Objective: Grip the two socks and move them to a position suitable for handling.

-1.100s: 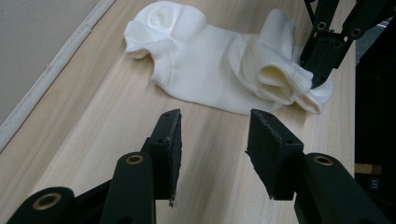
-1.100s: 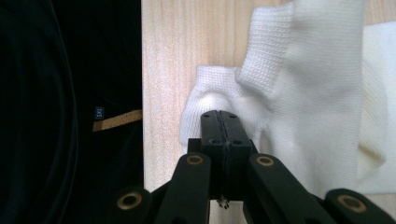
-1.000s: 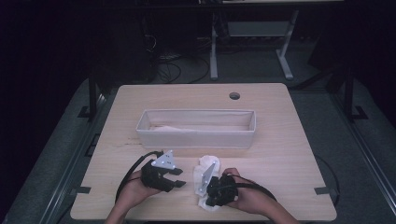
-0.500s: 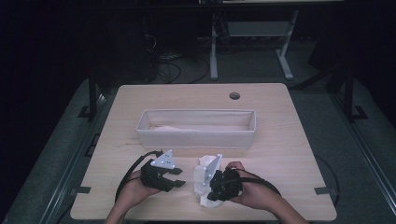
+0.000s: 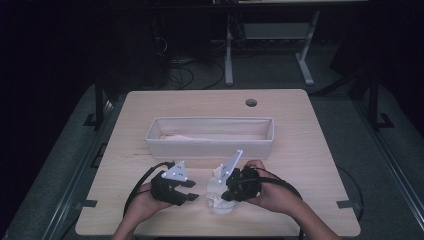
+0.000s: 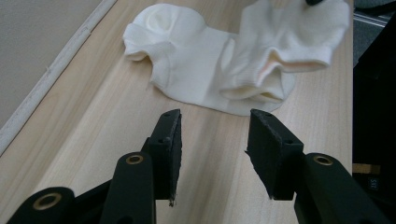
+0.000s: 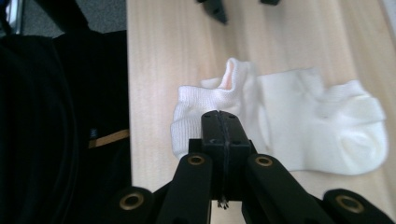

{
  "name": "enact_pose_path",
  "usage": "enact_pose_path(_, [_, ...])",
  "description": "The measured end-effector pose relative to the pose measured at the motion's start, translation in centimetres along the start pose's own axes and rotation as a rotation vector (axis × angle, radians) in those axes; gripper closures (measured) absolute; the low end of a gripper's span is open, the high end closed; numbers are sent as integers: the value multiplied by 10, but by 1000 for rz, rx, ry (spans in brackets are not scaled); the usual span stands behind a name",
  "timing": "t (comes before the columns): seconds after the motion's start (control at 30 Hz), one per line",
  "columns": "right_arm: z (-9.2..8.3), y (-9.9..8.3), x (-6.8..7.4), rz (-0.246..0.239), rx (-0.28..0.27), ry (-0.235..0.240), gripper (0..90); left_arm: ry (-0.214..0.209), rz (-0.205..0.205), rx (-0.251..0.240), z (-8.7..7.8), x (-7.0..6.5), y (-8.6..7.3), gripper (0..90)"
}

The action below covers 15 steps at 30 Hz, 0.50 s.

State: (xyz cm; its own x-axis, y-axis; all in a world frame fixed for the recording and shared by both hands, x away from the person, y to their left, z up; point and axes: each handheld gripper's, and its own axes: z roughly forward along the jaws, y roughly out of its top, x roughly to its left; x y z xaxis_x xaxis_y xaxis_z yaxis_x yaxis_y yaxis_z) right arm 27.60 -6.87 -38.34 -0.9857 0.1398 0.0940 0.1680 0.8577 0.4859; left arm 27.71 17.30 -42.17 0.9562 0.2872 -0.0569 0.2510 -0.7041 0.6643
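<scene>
A white ankle sock [image 5: 216,202] lies near the table's front edge, between my two hands. My right gripper [image 5: 226,194] is shut on the sock's cuff and holds that end up off the wood. In the right gripper view the jaws [image 7: 222,122] are pressed together at the cuff, and the rest of the sock [image 7: 322,123] lies flat to the right. My left gripper [image 5: 193,191] rests just left of the sock. It is open and empty [image 6: 215,149], with the sock [image 6: 201,79] a short way beyond its fingertips.
A long white bin [image 5: 210,143] stands across the middle of the table, with something pale lying inside it. A round cable hole [image 5: 251,102] sits near the far edge. A person's dark clothing [image 7: 56,130] is close to the table's front edge.
My right gripper has risen and tilted up, lifting the sock's cuff off the table. The left gripper has stayed where it was.
</scene>
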Motion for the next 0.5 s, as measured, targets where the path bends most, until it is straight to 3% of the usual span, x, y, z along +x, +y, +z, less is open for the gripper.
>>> enact_pose_path(0.27, [-4, 12, -15, 13, 2, -27, 900, -7, 5, -1, 1, -1, 1, 547])
enact_pose_path(0.5, [1, 19, -40, 53, 8, -44, 900, -10, 16, -4, 0, -1, 2, 548])
